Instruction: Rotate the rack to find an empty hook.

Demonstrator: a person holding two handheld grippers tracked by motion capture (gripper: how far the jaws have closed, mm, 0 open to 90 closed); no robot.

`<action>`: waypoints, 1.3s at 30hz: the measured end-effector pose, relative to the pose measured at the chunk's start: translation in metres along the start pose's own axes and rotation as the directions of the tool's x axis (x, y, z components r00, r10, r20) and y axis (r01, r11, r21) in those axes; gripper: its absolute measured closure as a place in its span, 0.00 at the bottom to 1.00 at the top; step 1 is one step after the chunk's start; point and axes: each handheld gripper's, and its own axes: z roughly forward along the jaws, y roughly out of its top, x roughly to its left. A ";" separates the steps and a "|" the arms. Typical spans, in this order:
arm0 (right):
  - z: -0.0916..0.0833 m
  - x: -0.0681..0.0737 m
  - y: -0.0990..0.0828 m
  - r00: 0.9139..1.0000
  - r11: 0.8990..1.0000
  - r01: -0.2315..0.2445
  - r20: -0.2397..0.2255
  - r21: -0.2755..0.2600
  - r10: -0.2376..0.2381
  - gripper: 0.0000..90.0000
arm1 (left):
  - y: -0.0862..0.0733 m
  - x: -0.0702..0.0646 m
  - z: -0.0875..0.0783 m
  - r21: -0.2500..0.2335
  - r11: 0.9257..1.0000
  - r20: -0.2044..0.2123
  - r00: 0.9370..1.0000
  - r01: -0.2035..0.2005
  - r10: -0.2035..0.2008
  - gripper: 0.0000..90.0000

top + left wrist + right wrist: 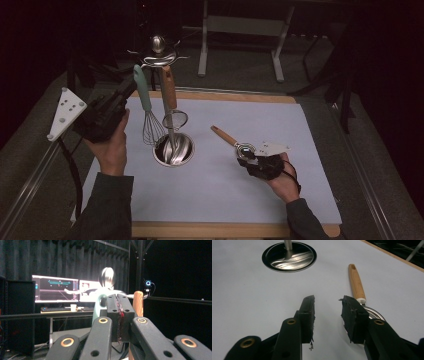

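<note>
A metal utensil stand [173,149] with a round base and a knobbed pole stands left of centre on the white mat. From its hooks hang a whisk with a teal handle [143,89] and a small wood-handled strainer [170,90]. My left gripper [129,89] is raised beside the teal handle; its jaws [119,298] are shut, with nothing seen between the pads. The teal handle [98,305] and the wooden handle [138,302] sit just behind them. My right gripper [248,156] [327,300] rests low over the mat, open. A wood-handled utensil [226,136] [356,282] lies beside its right jaw.
The white mat [240,200] covers a wooden board with a bare front edge [225,230]. Metal frame legs [202,45] stand behind the table. Lit monitors on a desk [56,288] are far off in the left gripper view. The stand's base [289,257] is ahead of the right gripper.
</note>
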 end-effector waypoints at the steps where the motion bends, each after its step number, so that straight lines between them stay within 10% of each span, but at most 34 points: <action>1: 0.000 0.000 0.000 1.000 1.000 0.000 0.000 -0.002 0.000 0.69 | 0.001 0.000 0.002 0.001 1.000 -0.001 1.000 -0.001 0.001 1.00; 39: -0.001 -0.004 -0.004 1.000 1.000 -0.022 0.000 -0.004 0.022 0.69 | 0.006 0.017 0.020 0.037 0.999 -0.059 0.998 -0.018 0.020 1.00</action>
